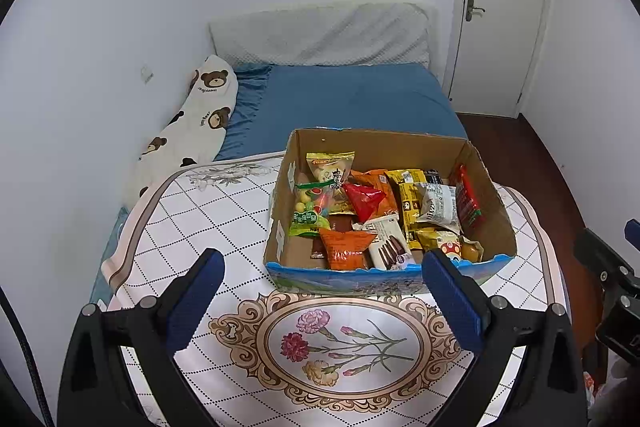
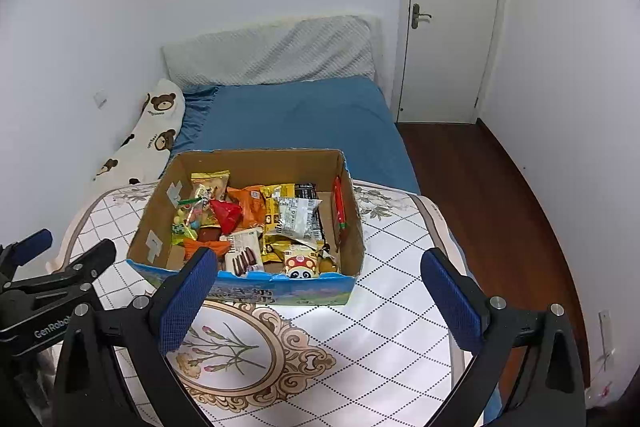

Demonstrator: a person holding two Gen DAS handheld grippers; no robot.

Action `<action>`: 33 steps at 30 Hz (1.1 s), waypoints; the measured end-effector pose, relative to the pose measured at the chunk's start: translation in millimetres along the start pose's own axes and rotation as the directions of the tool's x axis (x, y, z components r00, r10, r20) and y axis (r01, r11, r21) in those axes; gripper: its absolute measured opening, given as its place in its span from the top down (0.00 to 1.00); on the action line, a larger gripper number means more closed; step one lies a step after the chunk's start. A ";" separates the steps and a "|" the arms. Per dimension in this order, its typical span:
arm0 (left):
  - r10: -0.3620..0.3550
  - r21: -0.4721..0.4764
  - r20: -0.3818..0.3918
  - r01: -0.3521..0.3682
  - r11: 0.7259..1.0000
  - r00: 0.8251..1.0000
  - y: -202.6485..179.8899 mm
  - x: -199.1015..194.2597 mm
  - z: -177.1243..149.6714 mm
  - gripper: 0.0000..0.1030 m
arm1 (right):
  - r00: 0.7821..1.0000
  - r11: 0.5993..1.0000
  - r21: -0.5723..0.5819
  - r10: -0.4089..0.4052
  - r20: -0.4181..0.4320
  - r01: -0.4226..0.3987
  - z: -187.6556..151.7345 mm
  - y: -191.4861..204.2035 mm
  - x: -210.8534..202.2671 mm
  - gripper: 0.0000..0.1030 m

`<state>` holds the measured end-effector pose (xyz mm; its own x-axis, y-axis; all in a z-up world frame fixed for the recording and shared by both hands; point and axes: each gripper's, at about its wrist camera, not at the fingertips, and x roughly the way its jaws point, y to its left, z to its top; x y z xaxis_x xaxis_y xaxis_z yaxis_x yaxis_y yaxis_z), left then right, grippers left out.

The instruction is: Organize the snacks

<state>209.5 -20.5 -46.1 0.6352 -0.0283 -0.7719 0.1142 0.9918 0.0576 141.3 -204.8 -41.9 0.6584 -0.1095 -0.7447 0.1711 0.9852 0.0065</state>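
Note:
An open cardboard box point(image 1: 500, 227) with a blue printed front stands on the table and shows in the right wrist view too point(image 2: 352, 227). It holds several snack packets: a red triangular packet point(image 1: 366, 199), an orange bag point(image 1: 346, 247), a green candy bag point(image 1: 310, 207), yellow packets point(image 1: 412, 203) and a chocolate biscuit pack point(image 2: 242, 253). My left gripper point(image 1: 322, 267) is open and empty, hovering just in front of the box. My right gripper point(image 2: 318, 271) is open and empty, at the box's front right.
The table carries a white cloth with a floral medallion point(image 1: 340, 343). Behind it is a bed with a blue sheet point(image 1: 352, 99), a bear-print pillow point(image 1: 192, 131) and a grey headboard cushion. A white door point(image 2: 448, 19) and dark wood floor point(image 2: 480, 195) lie to the right.

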 end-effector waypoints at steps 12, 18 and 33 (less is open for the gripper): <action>-0.013 0.005 -0.025 0.013 1.000 1.000 -4.2 10.3 -4.5 0.02 | 1.000 1.000 0.000 -0.006 -0.020 0.006 -4.8 -2.7 9.9 0.00; -0.009 0.005 -0.024 0.010 1.000 1.000 -3.8 10.8 -5.0 0.02 | 1.000 1.000 -0.005 -0.010 -0.025 0.009 -6.1 -1.0 10.5 0.00; -0.013 0.005 -0.020 0.014 1.000 1.000 -5.0 7.0 -4.5 0.02 | 1.000 1.000 -0.001 -0.013 -0.014 0.013 -7.5 -1.5 6.6 0.00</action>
<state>210.0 -25.1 -54.7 0.6183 -0.0391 -0.7849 0.1267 0.9907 0.0504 139.9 -206.0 -51.8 0.6459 -0.1201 -0.7539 0.1789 0.9839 -0.0034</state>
